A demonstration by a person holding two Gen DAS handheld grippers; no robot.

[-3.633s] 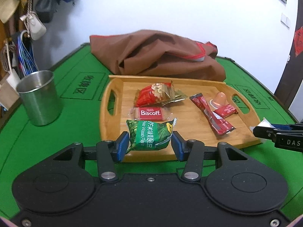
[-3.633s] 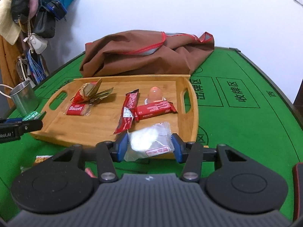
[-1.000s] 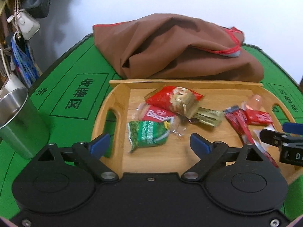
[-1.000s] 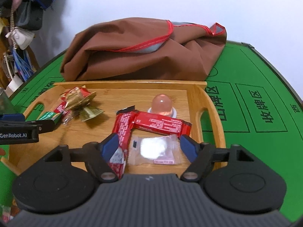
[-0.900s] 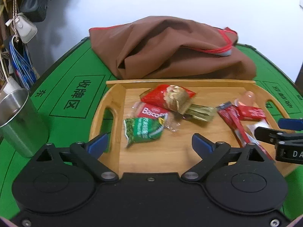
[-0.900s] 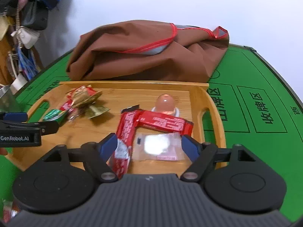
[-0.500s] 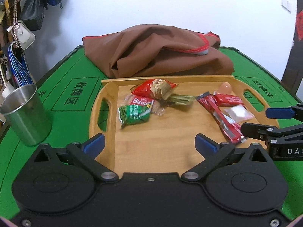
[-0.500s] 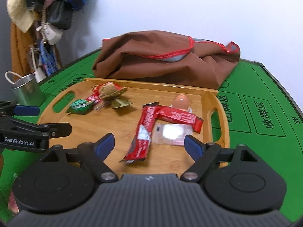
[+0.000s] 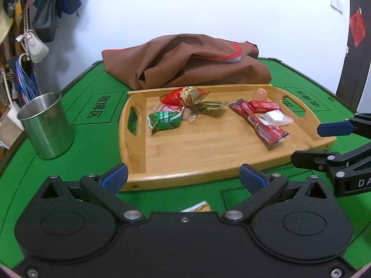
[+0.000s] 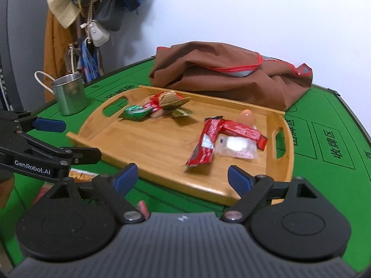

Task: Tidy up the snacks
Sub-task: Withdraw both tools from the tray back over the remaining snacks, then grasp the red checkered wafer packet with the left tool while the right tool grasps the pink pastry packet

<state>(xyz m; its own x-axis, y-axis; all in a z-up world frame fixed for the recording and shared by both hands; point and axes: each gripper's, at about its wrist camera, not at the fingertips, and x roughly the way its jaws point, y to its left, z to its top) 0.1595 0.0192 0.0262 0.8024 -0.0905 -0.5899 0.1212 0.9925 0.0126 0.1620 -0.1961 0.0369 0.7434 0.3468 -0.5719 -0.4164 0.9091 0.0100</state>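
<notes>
Left wrist view: left tongs (image 9: 183, 178) spread wide, nothing between them, at the near rim of the tray (image 9: 197, 176) on the green worktop (image 9: 92, 153). Right tongs (image 10: 182, 178) likewise spread and empty. Snacks lie in the tray: green packet (image 9: 163, 122), red sachets (image 9: 257, 121), clear packet (image 10: 236, 147).

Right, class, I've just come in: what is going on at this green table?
A person is sorting snacks onto a wooden tray with two handheld grippers. The left gripper and right gripper are both open, empty, hanging at the tray's near edge. The green packet and clear packet lie on the tray.
</notes>
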